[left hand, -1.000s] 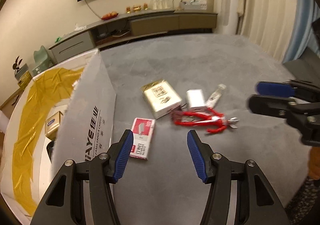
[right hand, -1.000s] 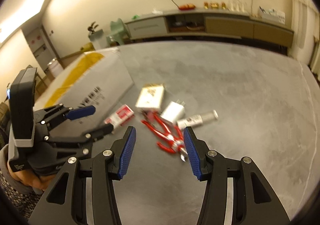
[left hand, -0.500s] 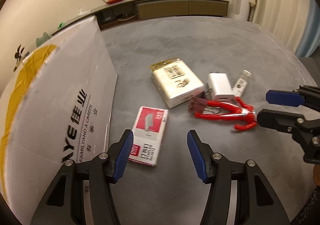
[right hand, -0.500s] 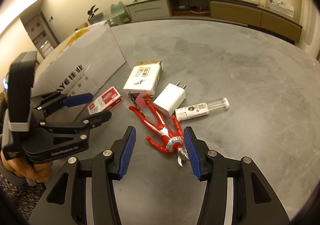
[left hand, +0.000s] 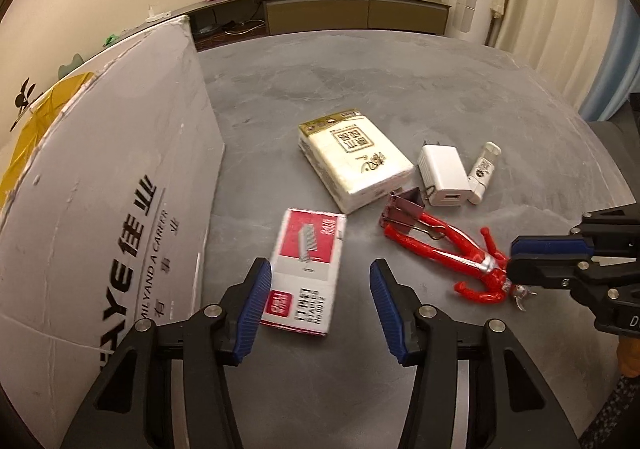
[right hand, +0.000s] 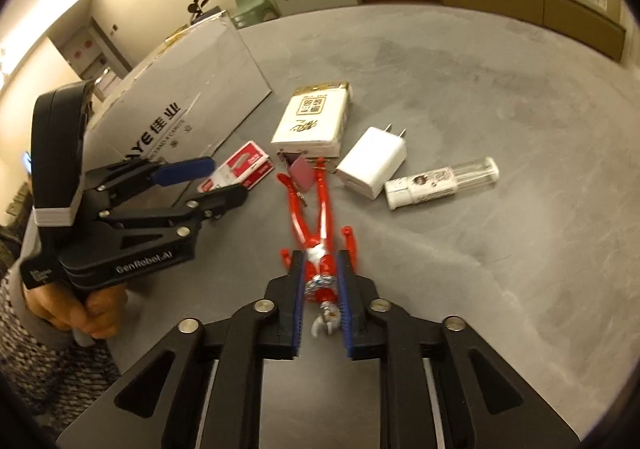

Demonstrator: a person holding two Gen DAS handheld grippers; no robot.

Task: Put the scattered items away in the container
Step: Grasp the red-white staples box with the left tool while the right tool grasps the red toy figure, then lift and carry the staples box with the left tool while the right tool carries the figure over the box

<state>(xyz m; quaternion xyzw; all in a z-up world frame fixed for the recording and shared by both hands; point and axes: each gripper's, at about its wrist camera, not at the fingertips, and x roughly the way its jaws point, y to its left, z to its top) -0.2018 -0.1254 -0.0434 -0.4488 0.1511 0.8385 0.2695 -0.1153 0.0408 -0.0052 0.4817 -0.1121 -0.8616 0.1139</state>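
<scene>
At the far left of the grey worktop [left hand: 360, 97] stands the container, a large white cardboard box [left hand: 104, 201] with black lettering on its side and yellow tape along its upper edge; its wall rises just beside the scattered items. Next to it lies a red and white staple box [left hand: 306, 273], flat on the worktop, with the left claw [left hand: 318, 299] hovering over its near end, blue pads wide apart and gripping nothing. In the right wrist view a hand [right hand: 86, 307] grips the handle of that left claw, a patterned sleeve [right hand: 36, 361] below it. Beyond the staple box rests a cream and gold tissue pack [left hand: 354, 165], and touching its near corner is a dark red binder clip [left hand: 402, 207], which also lies against the legs of a red and silver toy figure [right hand: 316, 233]. That figure lies on its back with its legs pointing towards the tissue pack, and the right claw [right hand: 320, 283] has its blue pads drawn in against either side of the torso, the silver head showing between the fingers. Further right sits a white plug charger [left hand: 442, 175], then a small clear-capped tube [left hand: 484, 171] just beside it.
</scene>
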